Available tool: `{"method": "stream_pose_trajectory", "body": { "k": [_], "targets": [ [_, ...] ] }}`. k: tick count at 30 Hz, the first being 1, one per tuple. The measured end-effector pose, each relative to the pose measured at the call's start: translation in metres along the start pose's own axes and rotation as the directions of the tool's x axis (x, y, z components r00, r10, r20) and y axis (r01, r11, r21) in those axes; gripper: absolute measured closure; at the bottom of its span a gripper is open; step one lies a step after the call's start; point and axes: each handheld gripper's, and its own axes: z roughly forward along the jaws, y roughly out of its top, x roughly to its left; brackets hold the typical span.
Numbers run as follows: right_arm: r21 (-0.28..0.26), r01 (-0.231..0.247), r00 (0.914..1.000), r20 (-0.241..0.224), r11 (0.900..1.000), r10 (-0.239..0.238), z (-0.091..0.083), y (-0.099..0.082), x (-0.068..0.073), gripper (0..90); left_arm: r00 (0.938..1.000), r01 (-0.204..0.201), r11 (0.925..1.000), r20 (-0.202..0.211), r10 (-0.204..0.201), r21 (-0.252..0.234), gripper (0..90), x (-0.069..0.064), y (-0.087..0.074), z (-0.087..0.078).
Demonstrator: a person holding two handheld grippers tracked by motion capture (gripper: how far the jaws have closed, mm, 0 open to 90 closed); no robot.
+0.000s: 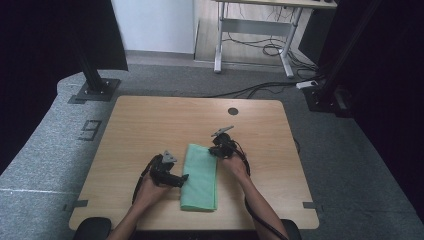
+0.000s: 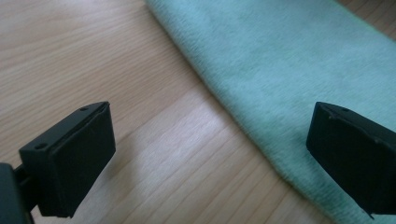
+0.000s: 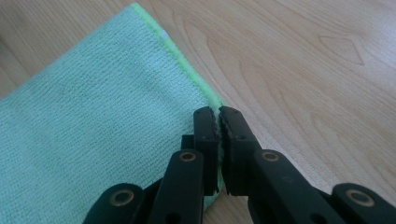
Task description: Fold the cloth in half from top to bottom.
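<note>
Cut off by the frame edges in both gripper views: green cloth [image 2: 299, 60]; hidden behind the right gripper [image 3: 218, 116]: whether its cloth edge is actually pinched.

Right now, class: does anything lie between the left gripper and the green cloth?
Nothing visible does. The left gripper is open over bare table, one jaw already above the cloth's folded edge. Only wood lies between. The right gripper is shut on the cloth's far edge, clear of the left one's path.
</note>
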Motion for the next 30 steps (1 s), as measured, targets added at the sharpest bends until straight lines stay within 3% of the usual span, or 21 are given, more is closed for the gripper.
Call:
{"method": "stream_pose_trajectory", "body": {
  "k": [2,4,9,19,30],
  "targets": [
    [-0.008,0.001,1.0000,-0.003,1.0000,-0.001,-0.003,0.000,0.000,85.0,0.9996,-0.004,0.9998,-0.026,0.005,0.020,1.3,0.000,0.000,0.005],
    [-0.019,0.003,1.0000,-0.006,0.9998,-0.003,-0.008,0.001,0.000,85.0,0.9997,0.019,0.9995,-0.015,-0.018,0.027,0.7,0.003,-0.002,0.009],
    [-0.061,0.027,0.9994,-0.017,0.9978,-0.028,-0.026,0.006,0.006,85.0,0.9996,0.021,0.9994,-0.021,-0.020,0.028,0.3,0.002,-0.002,0.009],
    [-0.154,0.103,0.9925,-0.050,0.9826,-0.112,-0.065,0.011,0.026,84.9,0.9987,0.037,0.9989,-0.037,-0.036,0.031,0.0,0.001,-0.003,0.009],
    [-0.193,0.139,0.9831,-0.091,0.9712,-0.159,-0.092,-0.003,0.050,85.0,0.9982,0.044,0.9985,-0.043,-0.042,0.033,0.0,0.000,-0.003,0.008]
  ]
}}
